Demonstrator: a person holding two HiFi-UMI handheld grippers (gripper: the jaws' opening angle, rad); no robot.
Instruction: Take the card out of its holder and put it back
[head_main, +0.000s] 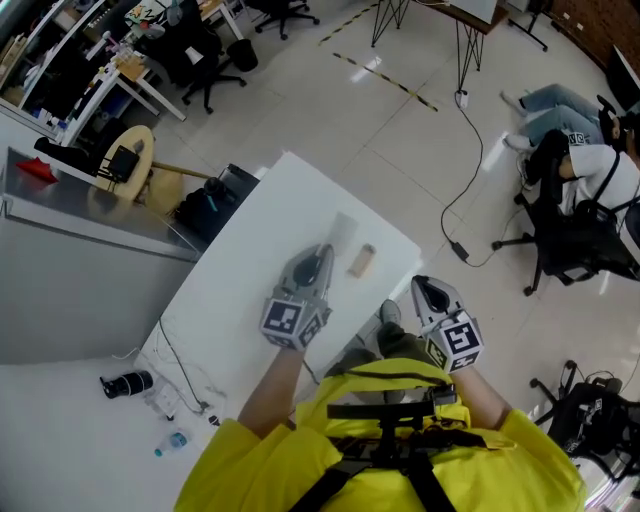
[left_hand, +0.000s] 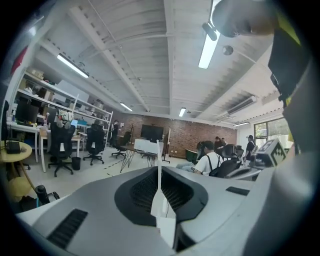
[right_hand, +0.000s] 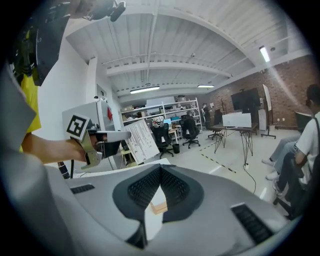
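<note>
My left gripper (head_main: 322, 256) is over the middle of the white table (head_main: 250, 290), shut on a thin pale card (head_main: 345, 231) that sticks out past its tips. In the left gripper view the card (left_hand: 159, 172) shows edge-on, pinched upright in the left gripper (left_hand: 160, 176). The small wooden holder (head_main: 361, 260) lies on the table just right of that gripper, apart from the card. My right gripper (head_main: 424, 286) hangs off the table's right edge, shut and holding nothing. In the right gripper view the holder (right_hand: 159, 207) shows under the closed right gripper (right_hand: 160, 169).
Thin cables (head_main: 180, 370), a black cylinder (head_main: 127, 383) and a small bottle (head_main: 172, 440) lie at the table's near left. A dark bag (head_main: 205, 205) sits beyond the far left edge. A seated person (head_main: 585, 190) and office chairs are at the right.
</note>
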